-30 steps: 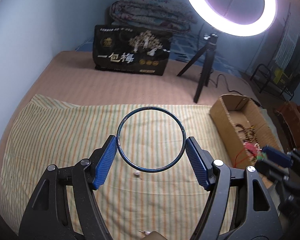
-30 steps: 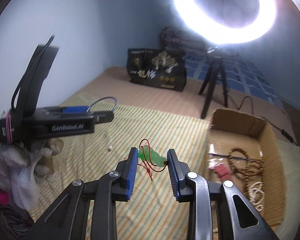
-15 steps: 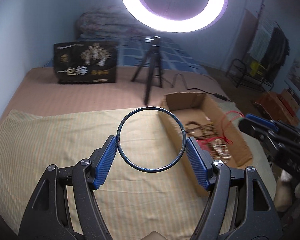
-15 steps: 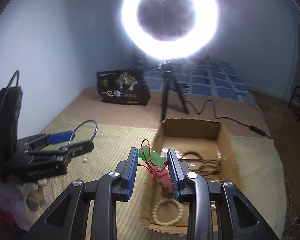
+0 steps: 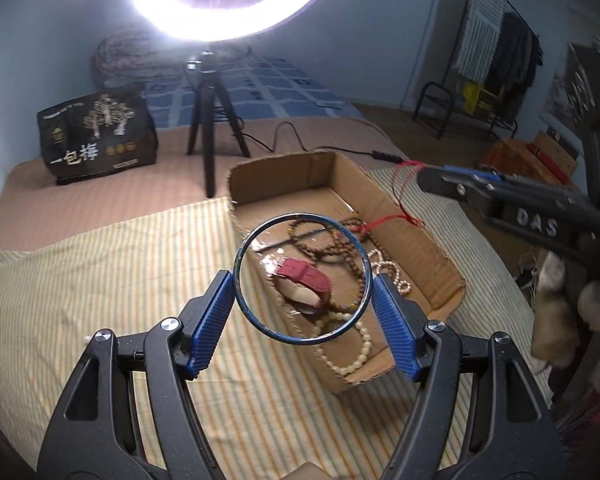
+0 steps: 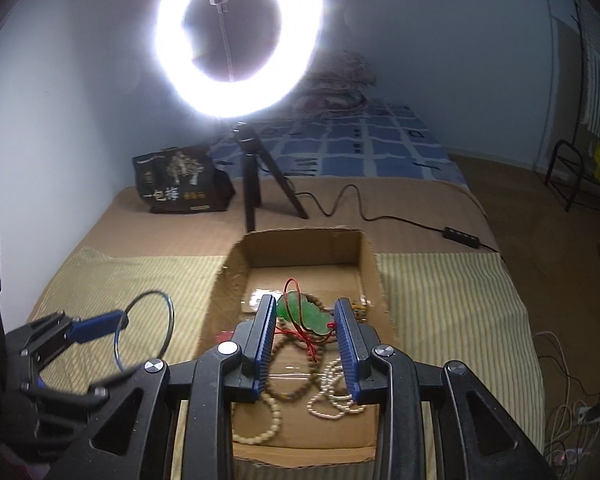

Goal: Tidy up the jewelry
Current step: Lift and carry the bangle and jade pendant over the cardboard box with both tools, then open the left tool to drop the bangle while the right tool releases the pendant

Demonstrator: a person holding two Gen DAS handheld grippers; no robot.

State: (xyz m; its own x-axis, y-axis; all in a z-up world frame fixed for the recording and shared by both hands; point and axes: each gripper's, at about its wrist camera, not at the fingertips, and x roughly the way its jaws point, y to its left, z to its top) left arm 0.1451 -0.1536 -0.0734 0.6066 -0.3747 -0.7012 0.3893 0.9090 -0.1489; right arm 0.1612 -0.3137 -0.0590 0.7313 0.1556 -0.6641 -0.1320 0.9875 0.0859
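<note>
Several bead bracelets (image 6: 268, 424) already lie in the cardboard box (image 5: 416, 216), while a dark bangle (image 5: 302, 279) is clamped widely by the left gripper (image 5: 302, 308) and a green pendant (image 6: 305, 314) narrowly by the right gripper (image 6: 305, 334), both apparently over the box, unreleased

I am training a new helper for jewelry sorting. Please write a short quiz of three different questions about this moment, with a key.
1. True or false: the left gripper holds a thin dark bangle.
2. What does the right gripper hold? A) pearl strand B) green pendant on red cord C) watch
3. Fill in: the red watch lies inside the cardboard ____.

Key:
1. True.
2. B, the green pendant.
3. Box.
</note>
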